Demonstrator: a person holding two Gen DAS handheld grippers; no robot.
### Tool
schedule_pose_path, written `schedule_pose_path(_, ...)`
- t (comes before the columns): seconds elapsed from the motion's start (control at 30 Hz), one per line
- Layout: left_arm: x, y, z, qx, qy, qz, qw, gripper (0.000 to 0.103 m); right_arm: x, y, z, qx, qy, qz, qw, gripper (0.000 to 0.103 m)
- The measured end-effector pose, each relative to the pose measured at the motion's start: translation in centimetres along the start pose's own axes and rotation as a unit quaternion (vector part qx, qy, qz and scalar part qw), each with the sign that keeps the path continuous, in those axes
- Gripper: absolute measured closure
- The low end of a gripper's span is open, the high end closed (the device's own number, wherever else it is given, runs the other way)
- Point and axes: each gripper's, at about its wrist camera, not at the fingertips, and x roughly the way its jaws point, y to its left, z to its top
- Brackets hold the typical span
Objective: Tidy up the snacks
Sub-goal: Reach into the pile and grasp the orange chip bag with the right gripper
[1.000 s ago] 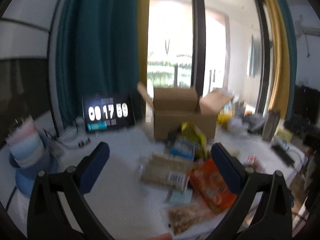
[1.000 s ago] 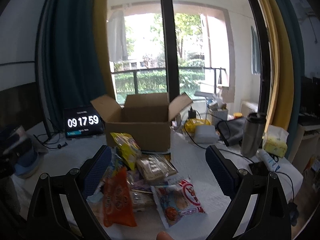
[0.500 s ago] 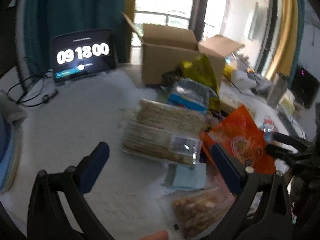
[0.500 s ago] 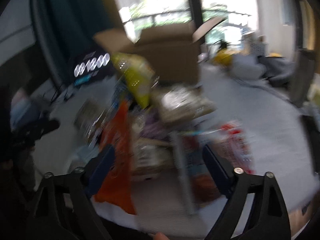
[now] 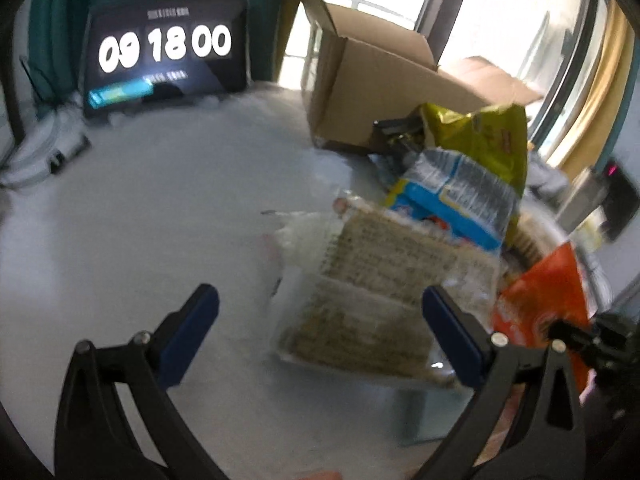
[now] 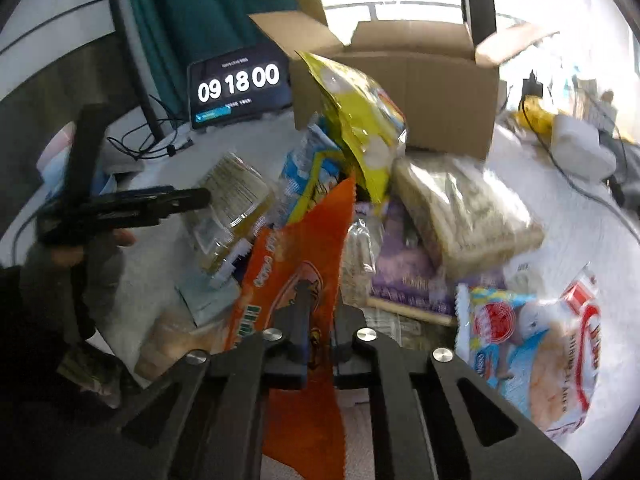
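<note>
**Right gripper clamps the orange bag amid the snack pile**

While the snacks lie heaped on the white table (image 5: pixel 132 208), the orange snack bag (image 6: pixel 296 280) stands on edge at the near side of the pile, pinched between the closed jaws of the right gripper (image 6: pixel 320 320); the pads press its film from both sides. Just behind it leans a yellow bag (image 6: pixel 356 120), tilted against a blue-and-white packet (image 6: pixel 308 168). To the left of the orange bag lies a clear pack of brown bars (image 5: pixel 376 280), and between its far end and the yellow bag sits the blue-and-white packet. To the right a second clear pack of bars (image 6: pixel 464 216) rests on a purple packet (image 6: pixel 404 272), and nearer the right edge of the table lies a red-and-blue cracker packet (image 6: pixel 532 344).

The left gripper (image 5: pixel 320 320) hangs over the clear pack with its jaws spread wide and nothing between the pads; its blue fingertips (image 5: pixel 192 328) stand either side of the pack's near end, and whether they touch it cannot be told. A hand (image 6: pixel 68 252) grips its handle.

Behind the pile, toward the far edge, stands an open cardboard box (image 6: pixel 412 92) with flaps raised. A tablet showing a clock (image 5: pixel 164 52) is propped at the far left, cables (image 6: pixel 152 144) trailing beside it.
</note>
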Motion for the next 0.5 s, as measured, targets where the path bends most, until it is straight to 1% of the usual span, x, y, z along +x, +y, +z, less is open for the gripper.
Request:
schedule_pose_path(0.1,0.2,0.3,0.1,-0.018,0.006,-0.028,0.9994,0.003,-1.5,0.1,0.3,-0.011,-0.022,-0.006,1.0,0.098)
schedule_pose_path(0.17,0.2,0.5,0.0,-0.038,0.013,-0.071,0.9966,0.008,-2.8,-0.1,0.7,-0.007,-0.041,-0.018,0.999,0.099)
schedule_pose_path(0.2,0.2,0.1,-0.2,-0.039,0.017,-0.087,0.9953,0.008,-3.5,-0.3,0.8,-0.006,-0.051,-0.024,0.998,0.099)
schedule_pose_path(0.23,0.2,-0.6,-0.4,-0.031,0.018,-0.087,0.9956,0.009,-4.1,-0.6,0.9,-0.004,-0.059,-0.03,0.998,0.099)
schedule_pose_path(0.27,0.4,-1.0,-0.6,-0.024,0.022,-0.084,0.996,0.013,-4.6,-0.9,1.2,-0.002,-0.067,-0.037,0.997,0.099)
schedule_pose_path(0.3,0.9,-1.1,-0.8,-0.022,0.028,-0.085,0.9957,0.015,-5.2,-1.2,1.3,0.0,-0.075,-0.044,0.996,0.099)
schedule_pose_path(0.37,1.7,-0.8,-1.0,-0.035,0.034,-0.117,0.9919,0.017,-5.9,-1.9,1.3,0.005,-0.084,-0.054,0.995,0.099)
schedule_pose_path(0.43,2.2,-0.6,-1.1,-0.053,0.044,-0.145,0.987,0.025,-5.4,-2.3,1.2,0.011,-0.082,-0.062,0.995,0.099)
schedule_pose_path(0.47,2.4,-0.5,-1.1,-0.062,0.05,-0.158,0.9842,0.035,-5.1,-2.3,1.0,0.016,-0.079,-0.059,0.995,0.099)
schedule_pose_path(0.5,2.5,-0.4,-1.1,-0.073,0.053,-0.17,0.9814,0.043,-4.5,-2.5,0.9,0.022,-0.075,-0.053,0.996,0.099)
